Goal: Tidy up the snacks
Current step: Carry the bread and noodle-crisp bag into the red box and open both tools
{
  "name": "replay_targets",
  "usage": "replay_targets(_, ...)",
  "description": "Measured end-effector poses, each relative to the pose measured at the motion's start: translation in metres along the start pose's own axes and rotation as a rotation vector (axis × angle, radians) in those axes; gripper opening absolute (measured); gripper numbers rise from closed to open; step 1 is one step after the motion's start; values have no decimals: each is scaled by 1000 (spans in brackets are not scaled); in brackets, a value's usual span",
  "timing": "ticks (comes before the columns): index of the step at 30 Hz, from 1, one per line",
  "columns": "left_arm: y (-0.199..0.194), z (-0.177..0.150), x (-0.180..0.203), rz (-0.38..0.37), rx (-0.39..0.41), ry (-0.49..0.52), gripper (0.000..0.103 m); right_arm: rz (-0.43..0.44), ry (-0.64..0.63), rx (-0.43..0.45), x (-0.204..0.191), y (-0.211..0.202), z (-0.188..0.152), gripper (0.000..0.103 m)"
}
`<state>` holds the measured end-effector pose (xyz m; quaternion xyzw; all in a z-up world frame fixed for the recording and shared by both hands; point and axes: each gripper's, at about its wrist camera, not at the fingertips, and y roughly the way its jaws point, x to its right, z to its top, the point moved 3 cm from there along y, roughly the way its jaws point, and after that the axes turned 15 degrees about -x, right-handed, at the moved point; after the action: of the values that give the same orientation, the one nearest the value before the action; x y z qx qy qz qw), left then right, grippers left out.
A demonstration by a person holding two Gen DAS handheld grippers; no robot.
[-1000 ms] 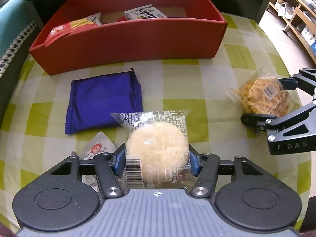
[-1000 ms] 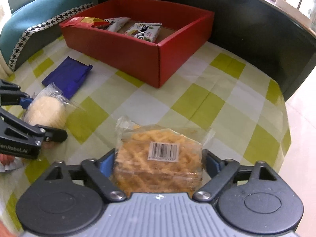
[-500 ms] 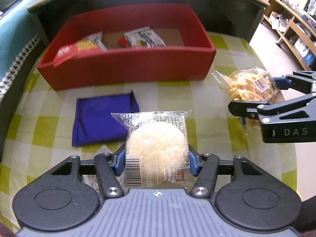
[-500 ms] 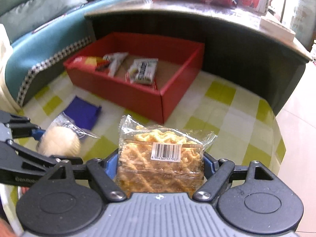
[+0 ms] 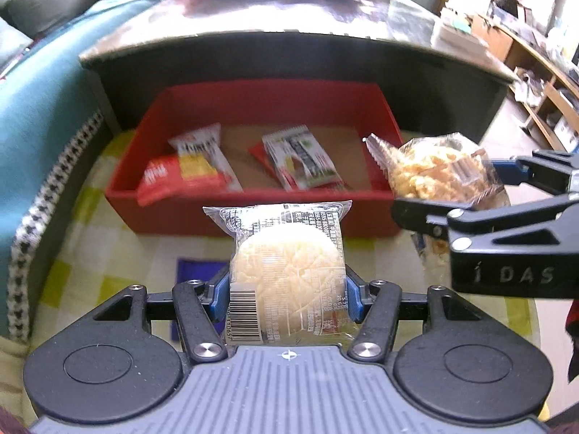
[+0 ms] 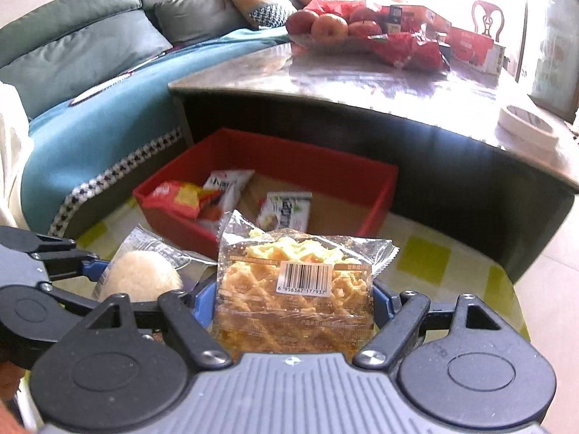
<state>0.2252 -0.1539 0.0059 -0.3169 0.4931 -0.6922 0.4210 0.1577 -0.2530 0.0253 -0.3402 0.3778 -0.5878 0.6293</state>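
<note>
The right gripper pinched a clear pack of lattice crisps, barcode up; its jaws had just closed slightly on the pack; at left the left gripper held a pale round cake; beyond, a red box held three packets on a checked cloth.

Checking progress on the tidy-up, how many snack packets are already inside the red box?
3: red-and-yellow packet front left, white packet partly under it, green-and-white packet mid-box. Others may be hidden.
</note>
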Motion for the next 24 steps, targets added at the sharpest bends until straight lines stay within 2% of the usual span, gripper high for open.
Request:
replay_targets(10, 1, 41, -21, 54, 46, -27, 66, -4, 39, 62, 1, 7, 37, 78)
replay_targets(24, 30, 84, -41, 84, 59, -77, 66, 35, 95, 40, 20, 48, 75, 78)
